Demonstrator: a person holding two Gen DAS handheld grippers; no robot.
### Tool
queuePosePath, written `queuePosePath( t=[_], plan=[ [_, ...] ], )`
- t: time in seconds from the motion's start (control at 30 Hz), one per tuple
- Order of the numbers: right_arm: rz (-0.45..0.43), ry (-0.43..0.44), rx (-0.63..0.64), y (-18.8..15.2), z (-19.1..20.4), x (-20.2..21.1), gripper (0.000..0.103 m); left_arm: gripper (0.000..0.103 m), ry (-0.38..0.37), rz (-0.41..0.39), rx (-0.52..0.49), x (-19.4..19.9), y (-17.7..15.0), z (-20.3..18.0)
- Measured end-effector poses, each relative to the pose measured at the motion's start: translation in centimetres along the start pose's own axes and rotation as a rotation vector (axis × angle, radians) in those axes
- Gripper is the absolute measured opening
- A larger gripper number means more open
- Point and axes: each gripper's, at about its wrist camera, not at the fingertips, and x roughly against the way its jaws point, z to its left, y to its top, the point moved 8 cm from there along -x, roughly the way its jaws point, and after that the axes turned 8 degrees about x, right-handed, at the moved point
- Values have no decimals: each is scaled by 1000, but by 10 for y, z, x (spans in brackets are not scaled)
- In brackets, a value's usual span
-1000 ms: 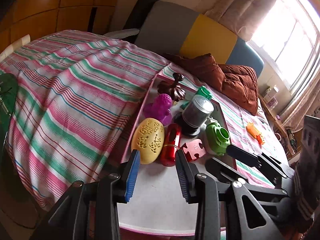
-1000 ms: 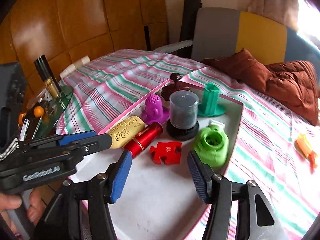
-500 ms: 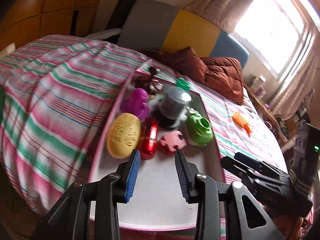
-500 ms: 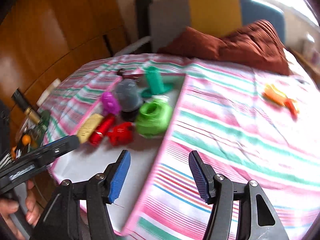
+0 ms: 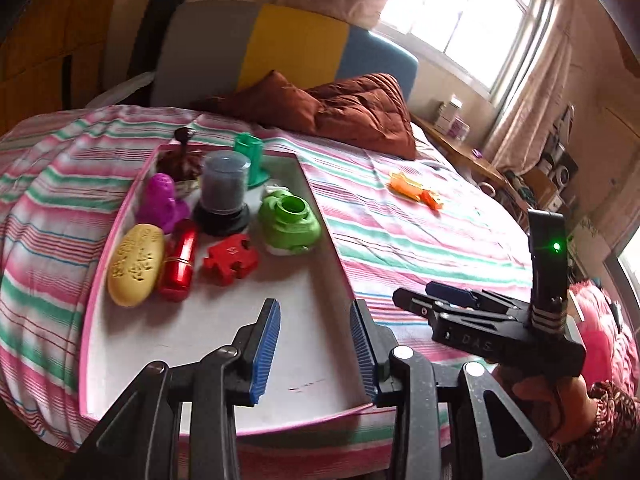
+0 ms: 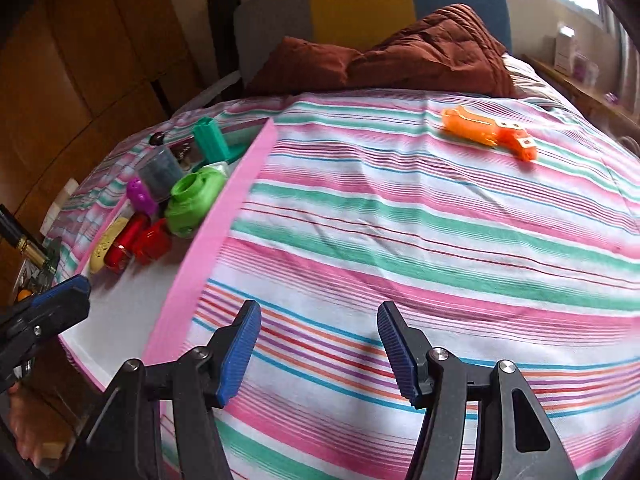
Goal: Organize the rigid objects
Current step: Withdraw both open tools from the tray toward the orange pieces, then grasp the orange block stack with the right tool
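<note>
On the left of the striped bed [image 6: 400,240], we see a pink-edged tray [image 5: 332,256] packed at its far end with small toys, and our left tongs [image 5: 314,354] hover released and empty over its bare near end. To the right, our right tongs [image 6: 318,350] hang released above the sheet. We judge the step is fetching the orange toy [image 6: 488,136], well apart on the bed; next comes a reach and grasp.

Left tool [image 5: 314,344] empty over tray [image 5: 320,312], orange toy [image 5: 416,190] on bedspread [image 5: 400,236]
</note>
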Motion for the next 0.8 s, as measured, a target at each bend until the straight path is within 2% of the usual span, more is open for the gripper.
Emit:
queuePosePath(
  t=[0.2,0.4,0.67,0.8],
  plan=[
    [-33,-68,-87,-1,-41,5,62,36,-20,22,-32,-6,0,-21],
    [-40,-182,-132,6,-96,1,62,36,-49,46,-89,-15,2,-50],
    [-58,-307,-183,63,-184,-7,61,36,-76,115,-120,-33,-4,-80],
    [-38,-338,-166,94,-212,-20,61,36,-80,140,-130,-38,-7,-87]
  ],
)
